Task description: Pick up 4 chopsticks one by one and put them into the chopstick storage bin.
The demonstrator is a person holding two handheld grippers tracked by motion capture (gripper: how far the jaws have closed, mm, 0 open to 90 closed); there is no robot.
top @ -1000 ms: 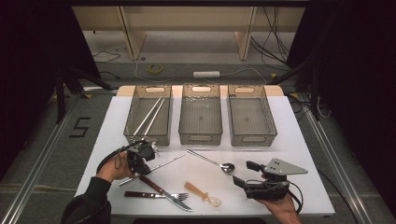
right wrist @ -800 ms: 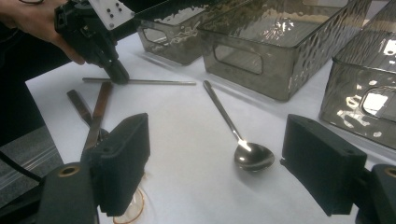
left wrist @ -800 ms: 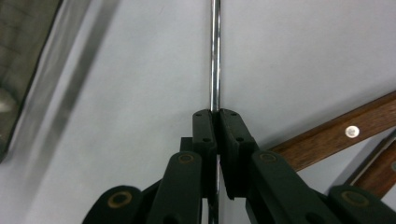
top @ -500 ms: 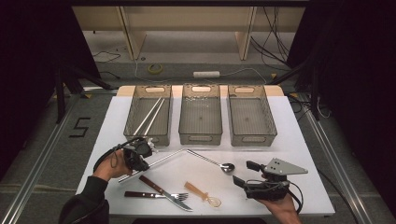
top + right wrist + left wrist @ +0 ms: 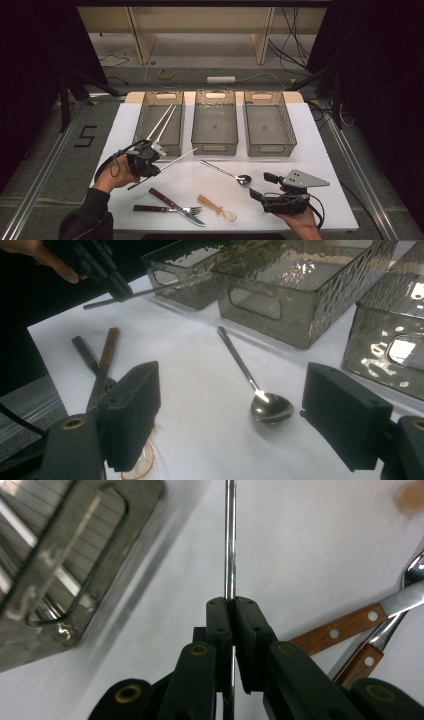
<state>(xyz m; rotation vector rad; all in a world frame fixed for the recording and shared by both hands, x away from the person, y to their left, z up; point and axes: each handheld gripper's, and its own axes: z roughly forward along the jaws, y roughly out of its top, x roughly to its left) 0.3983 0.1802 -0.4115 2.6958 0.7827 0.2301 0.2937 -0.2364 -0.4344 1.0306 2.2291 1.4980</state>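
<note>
My left gripper [image 5: 154, 166] is shut on a long metal chopstick [image 5: 177, 159] and holds it above the white table [image 5: 320, 135], just in front of the left bin [image 5: 141, 116]. In the left gripper view the jaws [image 5: 233, 605] pinch the chopstick [image 5: 230, 540], which runs straight ahead past the bin's handle [image 5: 75, 570]. Two more chopsticks [image 5: 163, 120] lie in that bin. My right gripper [image 5: 260, 185] rests open at the front right with nothing between its jaws [image 5: 232, 390]. A metal spoon [image 5: 270, 407] lies just ahead of them.
The middle bin [image 5: 215, 148] and the right bin [image 5: 270, 150] stand in a row at the back. A wooden-handled knife [image 5: 162, 196], a fork [image 5: 150, 208] and an amber plastic spoon [image 5: 215, 206] lie near the front edge. The metal spoon [image 5: 222, 171] lies mid-table.
The left gripper has risen with the chopstick and drawn closer to the left bin. The right gripper has stayed where it was.
</note>
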